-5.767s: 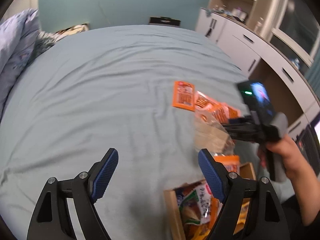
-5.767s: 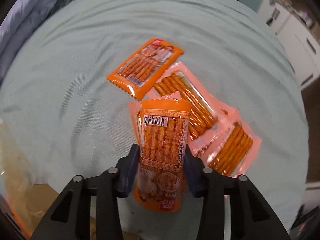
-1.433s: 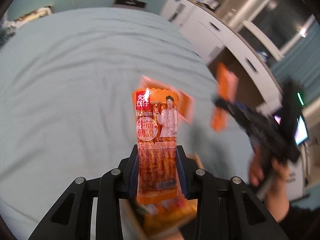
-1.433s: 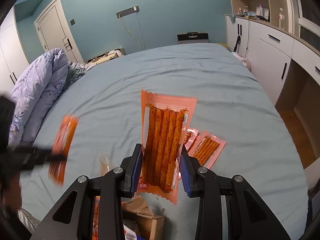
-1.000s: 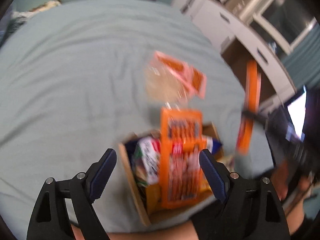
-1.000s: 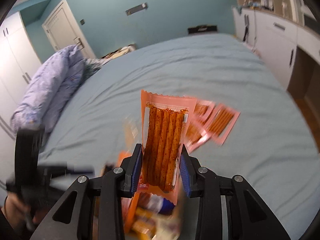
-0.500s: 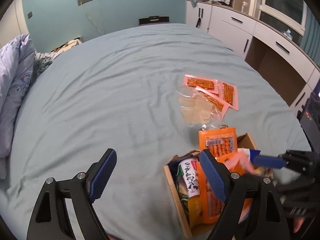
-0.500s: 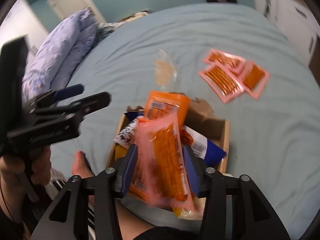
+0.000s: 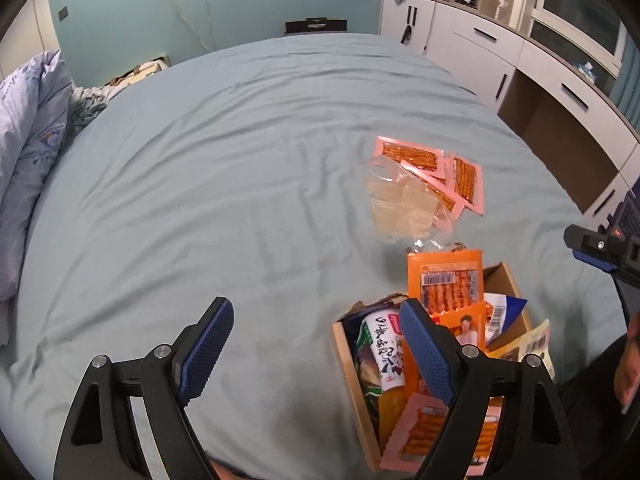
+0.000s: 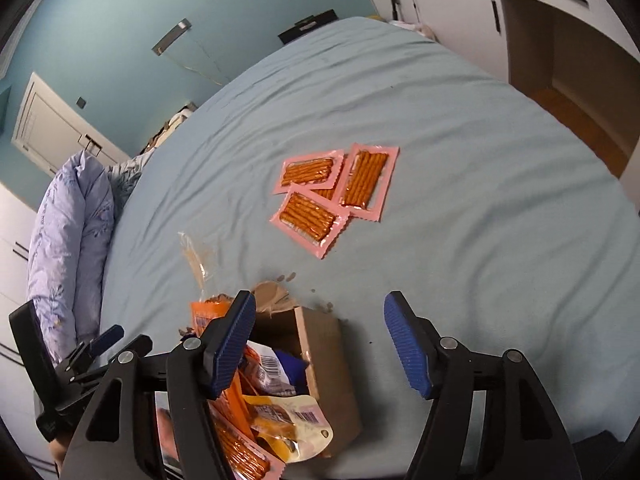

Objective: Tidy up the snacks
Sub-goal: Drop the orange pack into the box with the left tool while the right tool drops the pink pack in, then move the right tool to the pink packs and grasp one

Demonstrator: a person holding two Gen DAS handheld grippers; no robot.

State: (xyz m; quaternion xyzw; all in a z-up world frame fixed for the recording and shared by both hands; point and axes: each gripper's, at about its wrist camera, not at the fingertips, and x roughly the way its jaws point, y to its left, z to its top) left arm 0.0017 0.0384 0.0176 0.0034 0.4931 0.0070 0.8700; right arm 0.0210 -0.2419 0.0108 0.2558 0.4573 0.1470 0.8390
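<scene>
A cardboard box [image 9: 347,356] full of snack packets sits on the blue bed near its front edge; it also shows in the right wrist view [image 10: 332,364]. An orange packet [image 9: 444,280] stands upright in it and a pink stick packet [image 9: 416,432] lies at its near end. Three pink stick-snack packets [image 9: 440,176] lie on the sheet beyond the box, also in the right wrist view [image 10: 336,192]. My left gripper [image 9: 316,344] is open and empty, just left of the box. My right gripper [image 10: 320,340] is open and empty above the box's right side.
A crumpled clear wrapper [image 9: 404,208] lies between the box and the pink packets. A purple quilt [image 10: 68,232] is bunched at the bed's left. White cabinets [image 9: 500,56] line the right wall. The bed sheet [image 9: 200,160] stretches left and far.
Both grippers let their packets go into the box and now stand open. The right gripper has pulled back and turned toward the pink packets on the sheet.
</scene>
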